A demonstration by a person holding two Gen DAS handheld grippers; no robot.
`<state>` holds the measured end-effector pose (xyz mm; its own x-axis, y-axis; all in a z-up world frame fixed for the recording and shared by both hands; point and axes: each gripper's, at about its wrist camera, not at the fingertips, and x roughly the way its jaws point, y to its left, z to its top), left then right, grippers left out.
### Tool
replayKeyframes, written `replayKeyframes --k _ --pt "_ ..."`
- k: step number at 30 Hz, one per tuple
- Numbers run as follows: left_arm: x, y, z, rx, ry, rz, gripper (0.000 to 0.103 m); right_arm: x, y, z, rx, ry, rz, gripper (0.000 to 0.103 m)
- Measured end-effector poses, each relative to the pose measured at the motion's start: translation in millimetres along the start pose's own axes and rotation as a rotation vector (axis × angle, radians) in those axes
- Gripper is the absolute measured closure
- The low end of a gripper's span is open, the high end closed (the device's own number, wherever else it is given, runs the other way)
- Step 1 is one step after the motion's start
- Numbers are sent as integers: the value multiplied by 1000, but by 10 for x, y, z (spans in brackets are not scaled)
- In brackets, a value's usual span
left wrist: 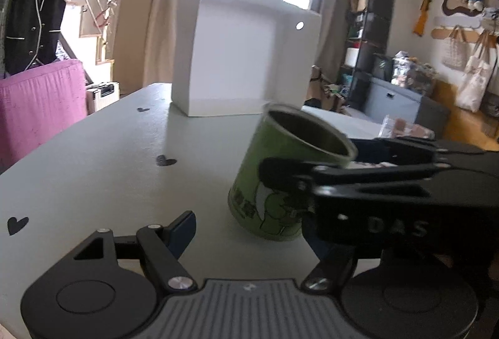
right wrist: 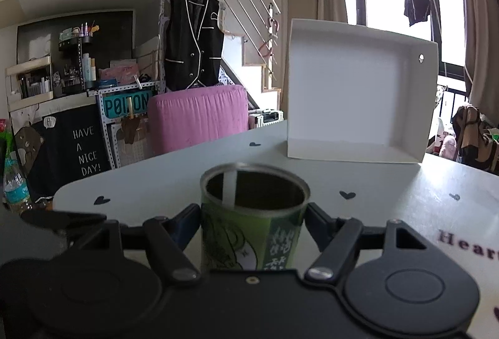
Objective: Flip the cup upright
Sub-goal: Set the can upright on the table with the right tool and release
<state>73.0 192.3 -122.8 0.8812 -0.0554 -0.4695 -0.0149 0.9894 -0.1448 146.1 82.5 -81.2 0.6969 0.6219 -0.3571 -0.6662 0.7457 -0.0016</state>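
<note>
The green cup with a cartoon print and metal rim stands mouth up, held between the two fingers of my right gripper, which is shut on its sides. In the left wrist view the cup leans a little, base at the table, with the right gripper's black fingers across its near side. My left gripper is open and empty, its left finger low at the front, left of the cup.
A white open box stands on its side at the back of the table, also in the right wrist view. Small black hearts dot the tabletop. A pink cloth-covered piece stands beyond the table's edge.
</note>
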Motion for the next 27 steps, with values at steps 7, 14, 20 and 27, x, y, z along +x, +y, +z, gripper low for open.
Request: replayKeyframes --k 7,14,20,27 --pt "116 38 -47 -10 36 10 29 127 32 -10 -19 50 -14 29" --pt "79 22 -22 -10 43 17 29 207 54 42 -12 71 -16 28" --pt "-108 -60 66 -5 46 31 27 2 -21 102 38 46 -10 11" --pt "-585 -324 132 15 -24 128 4 -622 -206 139 110 -38 -53 4"
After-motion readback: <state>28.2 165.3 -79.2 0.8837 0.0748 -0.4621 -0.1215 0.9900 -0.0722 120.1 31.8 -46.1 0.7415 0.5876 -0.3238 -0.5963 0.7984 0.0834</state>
